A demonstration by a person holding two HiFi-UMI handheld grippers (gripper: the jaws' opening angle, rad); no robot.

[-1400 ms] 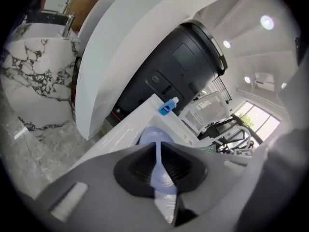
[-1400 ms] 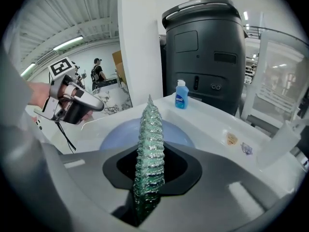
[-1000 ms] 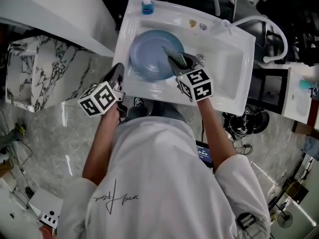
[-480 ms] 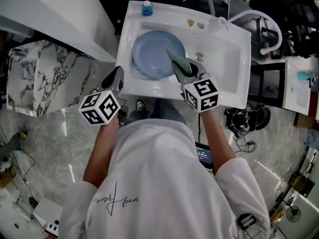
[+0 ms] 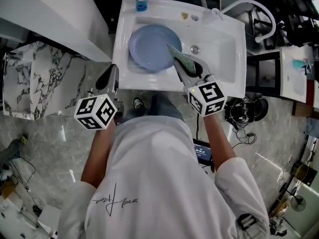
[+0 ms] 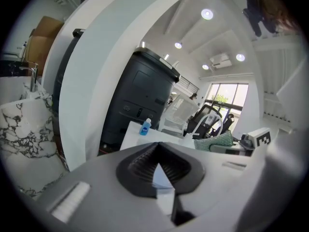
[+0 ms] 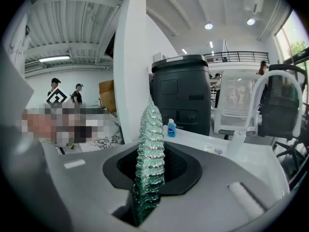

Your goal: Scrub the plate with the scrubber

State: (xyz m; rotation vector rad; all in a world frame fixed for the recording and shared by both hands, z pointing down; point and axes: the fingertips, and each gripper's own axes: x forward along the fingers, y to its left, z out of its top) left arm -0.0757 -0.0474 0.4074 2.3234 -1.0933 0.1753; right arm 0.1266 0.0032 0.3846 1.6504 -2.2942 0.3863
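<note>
Looking steeply down past a white-shirted person's shoulders onto a white sink [image 5: 222,59].

In the basin's left half, a round blue plate [image 5: 148,46], close to the left and back walls. To its right, bare basin around the drain [image 5: 195,49], open as far as the right wall.

On the back rim, at the left, a small blue bottle [image 5: 141,4], well apart from both tools.

Right gripper [image 5: 183,67] reaching in over the front rim, clenched on a green scrubber [image 5: 177,55]. From its own camera, the scrubber pinched edge-on between the pads and standing up tall. Scrubber's tip right at the plate's right edge; hard to tell from above whether touching or just over it.

Left gripper [image 5: 112,71] outside the basin, beside the sink's front left corner, clear of the plate. Pads clenched together on nothing, with only a pale sliver showing at their cleft.

Further left, a marbled block [image 5: 35,78] on grey floor.
</note>
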